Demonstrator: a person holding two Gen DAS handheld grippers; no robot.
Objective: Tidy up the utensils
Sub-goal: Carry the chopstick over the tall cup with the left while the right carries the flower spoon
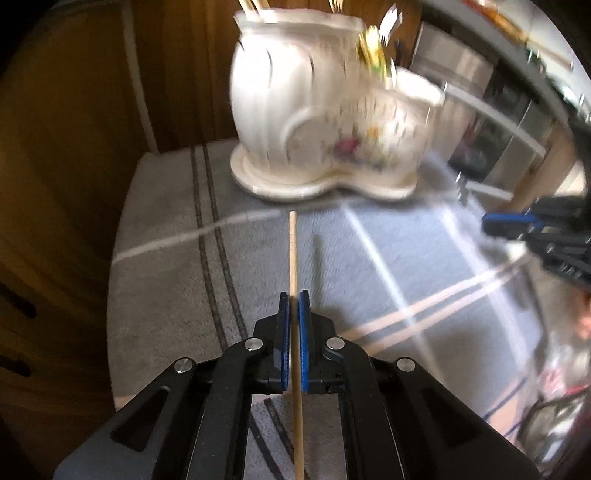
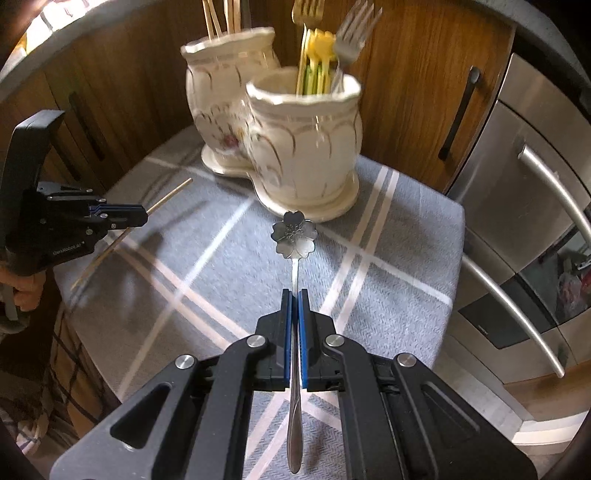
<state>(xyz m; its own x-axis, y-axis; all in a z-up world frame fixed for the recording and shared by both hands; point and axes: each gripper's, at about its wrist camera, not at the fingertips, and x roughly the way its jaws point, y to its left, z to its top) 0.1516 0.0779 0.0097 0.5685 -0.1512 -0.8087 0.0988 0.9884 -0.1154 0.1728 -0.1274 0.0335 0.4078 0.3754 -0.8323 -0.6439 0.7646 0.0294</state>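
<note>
Cloth-covered table [image 2: 388, 266], ceramic utensil holder [image 2: 306, 147] standing on it

Two tongs: left tongs [image 1: 294, 295] pinching one wooden chopstick [image 1: 293, 251], right tongs [image 2: 294, 293] pinching one flower-bowl spoon [image 2: 294, 240]. One cream ceramic holder [image 2: 295, 147] with two cups, on one table [image 2: 406, 258]. Utensils in the cups are too blurred to count; at least two forks [image 2: 351, 33].
</note>
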